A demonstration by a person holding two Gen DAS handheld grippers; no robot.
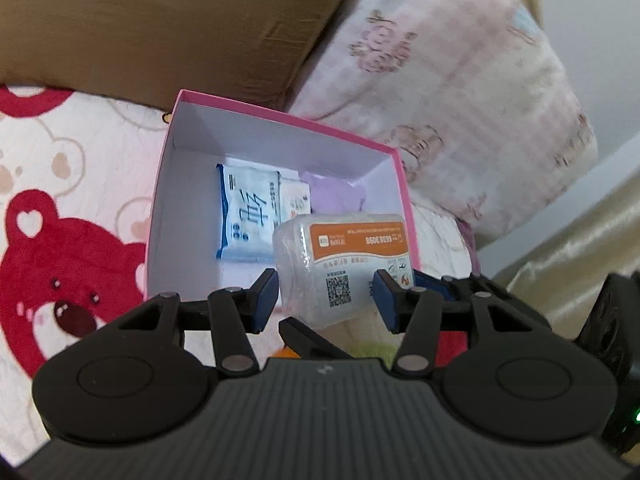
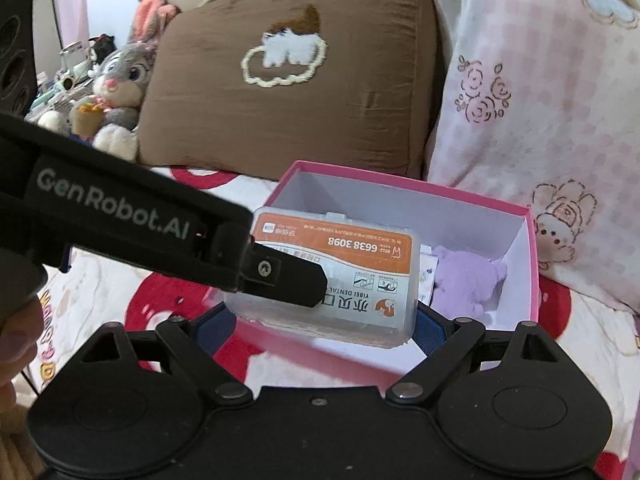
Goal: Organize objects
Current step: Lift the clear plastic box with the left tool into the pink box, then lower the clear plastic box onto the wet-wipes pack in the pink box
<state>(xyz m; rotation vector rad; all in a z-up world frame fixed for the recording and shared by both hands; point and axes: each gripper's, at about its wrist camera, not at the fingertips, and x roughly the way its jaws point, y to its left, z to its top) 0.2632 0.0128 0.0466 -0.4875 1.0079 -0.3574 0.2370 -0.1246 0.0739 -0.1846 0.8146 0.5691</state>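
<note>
Left wrist view shows the pink box (image 1: 280,114) lying open on the bed (image 1: 60,160), in front of a brown pillow (image 1: 160,20) and a pink one (image 1: 460,100). Three things already lie on its floor: a blue-and-white tissue packet (image 1: 246,216) at the left, a small white packet (image 1: 294,200) beside it and a purple soft toy (image 1: 336,196) toward the far right corner.

The clear floss box (image 1: 344,248) with the orange label is not yet in; it hangs over the near right part of the pink box. The right gripper (image 2: 324,324) has its fingers spread wide and pinching the floss box by its two short ends. The left gripper (image 1: 324,300) brackets the same box with narrower fingers; whether they press on it I cannot tell.

Judging from this, most of the sorting is done, and what remains is lowering and letting go of the floss box.
</note>
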